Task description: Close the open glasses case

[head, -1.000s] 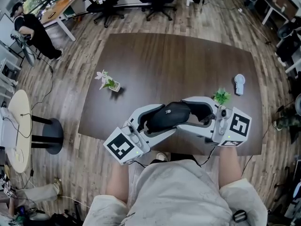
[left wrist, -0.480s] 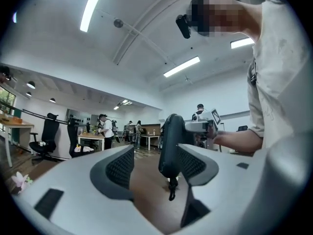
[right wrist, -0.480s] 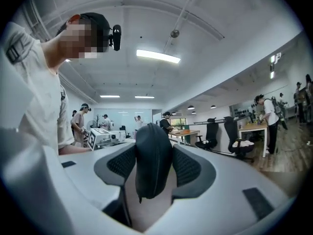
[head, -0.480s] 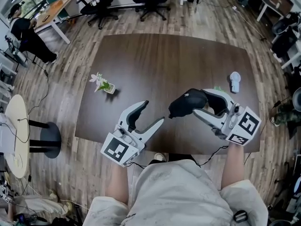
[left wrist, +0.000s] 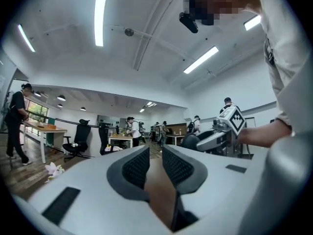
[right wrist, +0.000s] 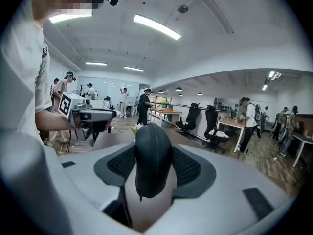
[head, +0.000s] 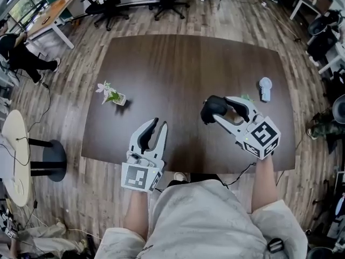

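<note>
The right gripper [head: 221, 108] clamps the black glasses case [head: 211, 109], which looks shut, over the table [head: 188, 63], a little in from its near edge. The left gripper [head: 159, 124] has just been closing. Its jaws stand narrow with nothing between them, the tips just past that same edge. Bare tabletop lies ahead of both grippers and between them. A small flower pot [head: 114, 96] sits ahead and left of the left gripper. A white fan [head: 264, 88] and a green sprig [head: 246, 97] lie just beyond the right gripper.
</note>
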Tool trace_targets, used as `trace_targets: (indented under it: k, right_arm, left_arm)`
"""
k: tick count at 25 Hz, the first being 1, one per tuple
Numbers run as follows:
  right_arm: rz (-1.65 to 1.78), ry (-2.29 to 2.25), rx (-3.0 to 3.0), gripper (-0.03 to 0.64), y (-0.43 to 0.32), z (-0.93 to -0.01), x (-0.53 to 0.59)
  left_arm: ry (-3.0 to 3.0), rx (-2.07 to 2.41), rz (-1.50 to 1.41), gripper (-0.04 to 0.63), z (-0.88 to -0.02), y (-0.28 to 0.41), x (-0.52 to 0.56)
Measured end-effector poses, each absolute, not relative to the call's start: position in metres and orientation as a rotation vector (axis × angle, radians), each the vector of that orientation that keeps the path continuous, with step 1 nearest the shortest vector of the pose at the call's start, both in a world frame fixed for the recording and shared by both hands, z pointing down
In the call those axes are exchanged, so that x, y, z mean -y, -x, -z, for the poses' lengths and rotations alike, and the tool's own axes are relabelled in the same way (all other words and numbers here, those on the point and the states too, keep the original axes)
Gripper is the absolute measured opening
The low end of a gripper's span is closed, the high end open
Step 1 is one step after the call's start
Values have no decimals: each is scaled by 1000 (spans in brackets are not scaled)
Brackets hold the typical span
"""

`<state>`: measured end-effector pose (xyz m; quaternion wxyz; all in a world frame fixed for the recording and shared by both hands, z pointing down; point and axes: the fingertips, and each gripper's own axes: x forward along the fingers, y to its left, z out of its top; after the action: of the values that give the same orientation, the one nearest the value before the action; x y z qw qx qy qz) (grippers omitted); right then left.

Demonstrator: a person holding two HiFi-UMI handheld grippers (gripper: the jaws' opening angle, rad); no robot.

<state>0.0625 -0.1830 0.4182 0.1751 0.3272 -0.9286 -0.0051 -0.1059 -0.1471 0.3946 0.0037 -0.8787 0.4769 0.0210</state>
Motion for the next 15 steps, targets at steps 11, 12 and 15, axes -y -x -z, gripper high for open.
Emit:
trace_targets:
  k: [11, 12, 15]
  right_arm:
    - [94, -960, 2437, 238, -64, -441, 197]
    - [105, -956, 2412, 238, -63, -443, 198]
    - [123, -943, 2334, 238, -63, -454, 204]
  left_arm:
    - [2631, -1758, -5, 2, -424, 132, 142]
    - [2626, -1769, 4, 2, -426, 134, 141]
    - [2613, -1794, 6, 2, -430, 138, 140]
